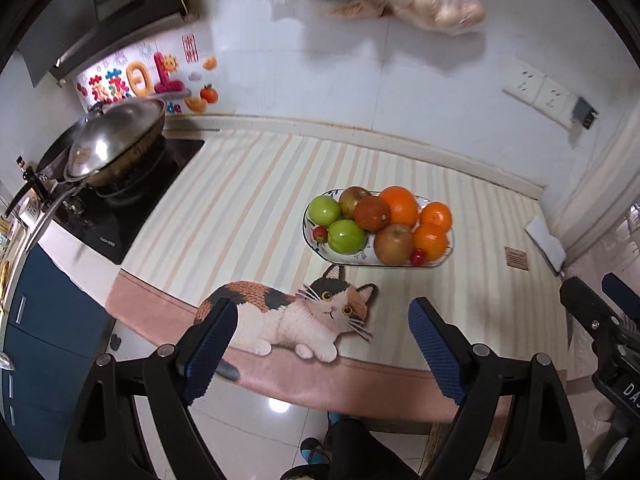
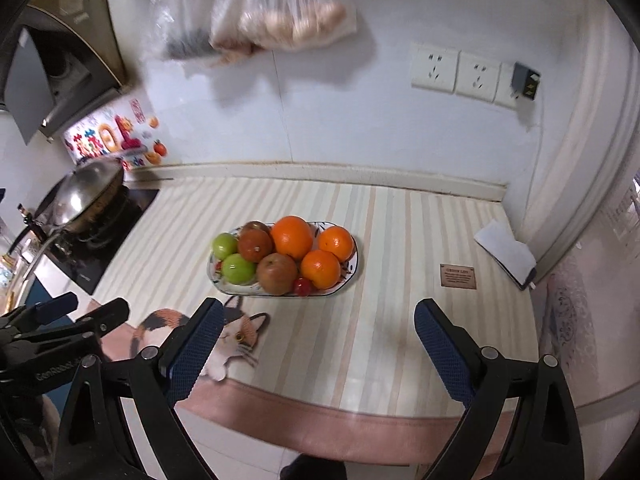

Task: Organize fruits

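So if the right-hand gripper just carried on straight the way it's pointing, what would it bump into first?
Probably the striped beige cloth on the counter, just short of the oval white plate piled with fruit. The right gripper is open and empty; depth is uncertain.

Both your wrist cameras look steeply down from beyond the table's [image 1: 248, 184] front edge toward the back wall, fairly high up, sharing the plate [image 2: 352, 268] mid-table; the left view sits further left.
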Action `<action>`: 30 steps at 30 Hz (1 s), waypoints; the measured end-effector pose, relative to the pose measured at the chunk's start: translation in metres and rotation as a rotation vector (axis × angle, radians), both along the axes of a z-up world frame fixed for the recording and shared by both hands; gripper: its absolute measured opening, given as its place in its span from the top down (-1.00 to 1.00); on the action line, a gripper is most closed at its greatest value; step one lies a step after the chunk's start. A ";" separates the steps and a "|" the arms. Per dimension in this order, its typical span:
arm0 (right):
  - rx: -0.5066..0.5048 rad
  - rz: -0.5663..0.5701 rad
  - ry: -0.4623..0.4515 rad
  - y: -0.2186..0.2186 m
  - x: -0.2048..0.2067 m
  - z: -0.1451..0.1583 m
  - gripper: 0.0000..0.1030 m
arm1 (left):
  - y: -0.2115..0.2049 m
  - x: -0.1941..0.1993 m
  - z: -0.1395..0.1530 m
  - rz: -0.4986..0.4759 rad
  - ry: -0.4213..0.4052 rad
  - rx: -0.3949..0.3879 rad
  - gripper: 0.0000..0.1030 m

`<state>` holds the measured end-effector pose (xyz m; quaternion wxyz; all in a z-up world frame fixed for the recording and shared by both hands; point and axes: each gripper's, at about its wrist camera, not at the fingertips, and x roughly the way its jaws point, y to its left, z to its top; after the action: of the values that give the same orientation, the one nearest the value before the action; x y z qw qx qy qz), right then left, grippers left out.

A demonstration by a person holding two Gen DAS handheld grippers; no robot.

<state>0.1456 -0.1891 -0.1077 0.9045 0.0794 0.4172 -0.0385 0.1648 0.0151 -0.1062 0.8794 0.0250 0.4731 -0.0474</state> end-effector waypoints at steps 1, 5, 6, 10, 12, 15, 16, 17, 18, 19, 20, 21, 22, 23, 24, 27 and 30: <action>0.000 0.001 -0.008 0.002 -0.009 0.005 -0.91 | 0.001 -0.007 0.004 -0.004 -0.010 0.001 -0.70; 0.007 -0.004 -0.034 0.011 -0.049 0.025 -0.91 | 0.006 -0.042 0.027 -0.025 -0.044 -0.014 -0.70; 0.004 -0.005 -0.043 0.014 -0.061 0.031 -0.91 | 0.006 -0.048 0.030 -0.027 -0.051 -0.012 -0.70; 0.005 -0.003 -0.072 0.018 -0.094 0.048 -0.91 | 0.008 -0.079 0.047 -0.036 -0.081 -0.011 -0.70; 0.008 0.000 -0.083 0.017 -0.109 0.056 -0.91 | 0.008 -0.093 0.055 -0.037 -0.100 -0.008 -0.70; 0.012 0.010 -0.106 0.014 -0.128 0.067 -0.91 | 0.007 -0.110 0.065 -0.031 -0.125 -0.013 -0.70; 0.016 0.015 -0.111 0.013 -0.135 0.071 -0.91 | 0.007 -0.116 0.068 -0.027 -0.130 -0.014 -0.70; 0.020 0.018 -0.116 0.013 -0.141 0.075 -0.91 | 0.006 -0.120 0.070 -0.026 -0.135 -0.012 -0.70; 0.027 0.021 -0.120 0.010 -0.145 0.078 -0.91 | 0.005 -0.125 0.073 -0.025 -0.137 -0.014 -0.70; 0.034 0.026 -0.123 0.009 -0.151 0.081 -0.91 | 0.004 -0.129 0.075 -0.024 -0.137 -0.016 -0.70; 0.035 0.029 -0.125 0.007 -0.154 0.084 -0.91 | 0.003 -0.132 0.076 -0.024 -0.138 -0.018 -0.70; 0.036 0.033 -0.131 0.005 -0.160 0.086 -0.91 | 0.001 -0.136 0.077 -0.026 -0.140 -0.019 -0.70; 0.039 0.037 -0.134 0.004 -0.162 0.089 -0.91 | 0.000 -0.140 0.079 -0.026 -0.147 -0.018 -0.70; 0.044 0.041 -0.137 0.002 -0.164 0.091 -0.92 | -0.003 -0.143 0.079 -0.023 -0.154 -0.012 -0.70; 0.053 0.046 -0.136 0.000 -0.167 0.092 -0.92 | -0.003 -0.144 0.079 -0.022 -0.156 -0.009 -0.70; 0.063 0.055 -0.136 -0.005 -0.170 0.094 -0.93 | -0.005 -0.147 0.080 -0.015 -0.160 -0.008 -0.70; 0.068 0.063 -0.127 -0.010 -0.163 0.091 -0.95 | -0.009 -0.142 0.078 0.000 -0.153 -0.008 -0.70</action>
<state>-0.0177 -0.1993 -0.0171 0.9267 0.0991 0.3623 0.0091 0.0226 0.0063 -0.0280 0.9131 0.0253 0.4043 -0.0473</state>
